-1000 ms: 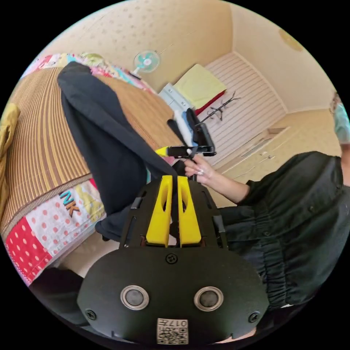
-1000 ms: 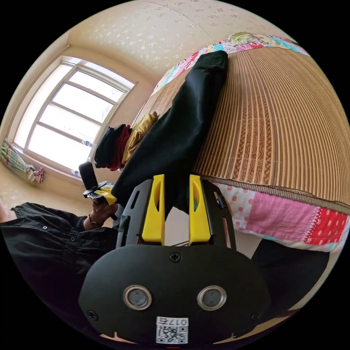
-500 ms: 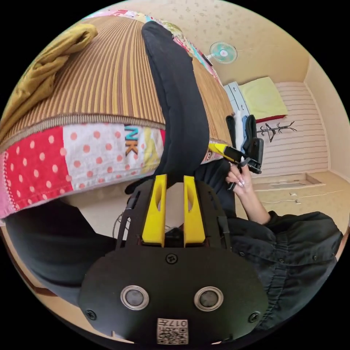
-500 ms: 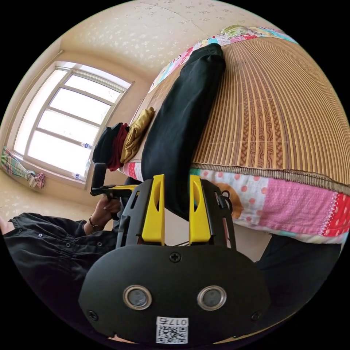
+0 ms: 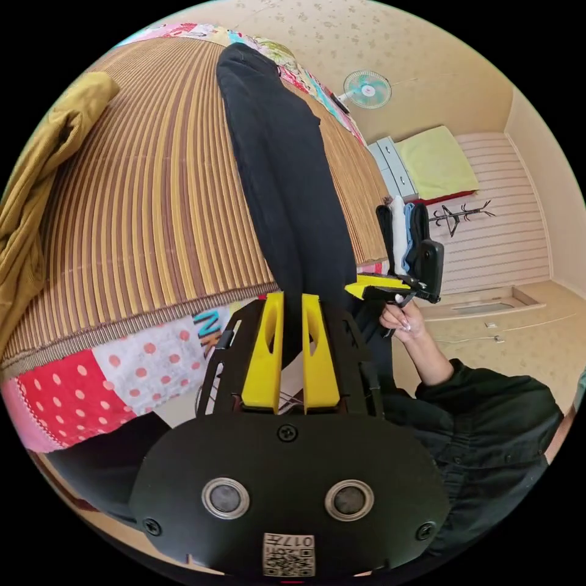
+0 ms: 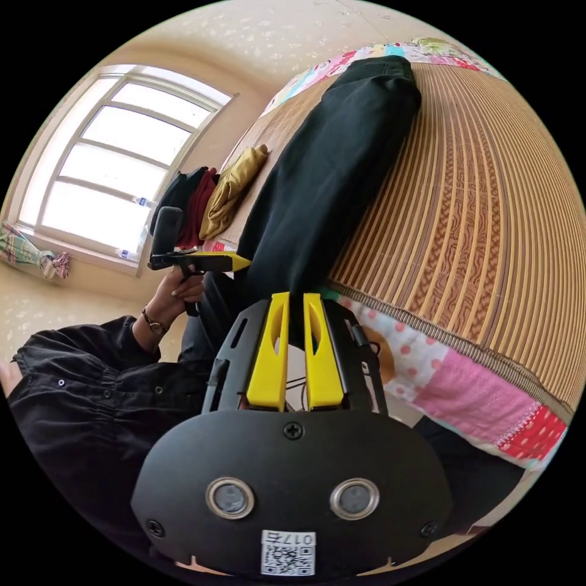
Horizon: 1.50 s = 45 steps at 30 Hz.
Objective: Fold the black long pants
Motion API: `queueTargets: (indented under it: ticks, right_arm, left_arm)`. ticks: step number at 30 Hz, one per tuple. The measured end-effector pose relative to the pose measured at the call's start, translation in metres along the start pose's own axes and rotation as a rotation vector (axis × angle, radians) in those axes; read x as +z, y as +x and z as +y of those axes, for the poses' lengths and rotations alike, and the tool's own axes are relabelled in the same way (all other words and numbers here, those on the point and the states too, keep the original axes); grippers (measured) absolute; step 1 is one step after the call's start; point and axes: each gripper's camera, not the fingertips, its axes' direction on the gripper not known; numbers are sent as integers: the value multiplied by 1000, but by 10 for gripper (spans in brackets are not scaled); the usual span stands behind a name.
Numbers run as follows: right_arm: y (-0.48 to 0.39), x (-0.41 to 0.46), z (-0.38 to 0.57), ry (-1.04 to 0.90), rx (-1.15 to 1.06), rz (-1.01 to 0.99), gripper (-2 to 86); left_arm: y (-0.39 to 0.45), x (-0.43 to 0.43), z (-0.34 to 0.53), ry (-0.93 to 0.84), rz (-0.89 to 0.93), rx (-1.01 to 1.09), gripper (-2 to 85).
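I see the black long pants (image 5: pixel 287 177) stretched lengthwise over the striped mat (image 5: pixel 146 201) on the bed, their near end hanging past the patchwork quilt (image 5: pixel 122 372). My left hand-held gripper (image 5: pixel 292 305) has its 2 jaws nearly closed, pinching that end; my right hand-held gripper (image 6: pixel 296 305) pinches it likewise.

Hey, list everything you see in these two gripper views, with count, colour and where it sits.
Black long pants: one, black, lengthwise on the mat, near end over the bed edge.
Striped woven mat: one, brown, covering the bed.
Patchwork quilt: one, multicoloured, under the mat.
Mustard garment: one, yellow, beside the pants.
Dark and red clothes pile: one, near the window.
Wall fan: one, teal.
Left gripper: yellow jaws, on the pants.
Right gripper: yellow jaws, on the pants.
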Motion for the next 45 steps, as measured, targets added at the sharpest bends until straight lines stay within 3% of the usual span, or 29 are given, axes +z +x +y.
queueTargets:
  ticks: [5, 11, 15, 18, 23, 28, 34, 37, 41, 45]
  right_arm:
    - [23, 18, 57, -36, 103, -57, 87]
    - [37, -28, 87, 211, 127, -198, 114]
    - [42, -38, 78, 226, 96, -235, 115]
    - [35, -18, 71, 169, 50, -332, 109]
    - [10, -18, 91, 200, 53, -318, 51]
    - [-69, -104, 132, 377, -220, -554, 17]
    - [-234, -234, 154, 566, -666, -392, 12]
    - [-300, -291, 166, 702, -855, -382, 14]
    - [-363, -334, 172, 842, -955, -295, 18]
    - [-381, -350, 130, 860, -790, -139, 20]
  left_arm:
    - [-25, 47, 73, -46, 85, -92, 74]
    - [-41, 6, 98, 199, 189, -47, 81]
    - [-40, 12, 70, 159, 150, 23, 105]
    - [-36, 47, 60, 84, 225, 68, 97]
    - [-15, 62, 83, 82, 276, 99, 64]
    - [84, -37, 136, 269, 460, 413, 57]
    - [279, -181, 184, 533, 227, 852, 71]
    - [355, -239, 206, 703, 221, 1017, 68]
    - [408, -288, 192, 777, 227, 1008, 64]
    - [400, -296, 118, 761, 249, 799, 62]
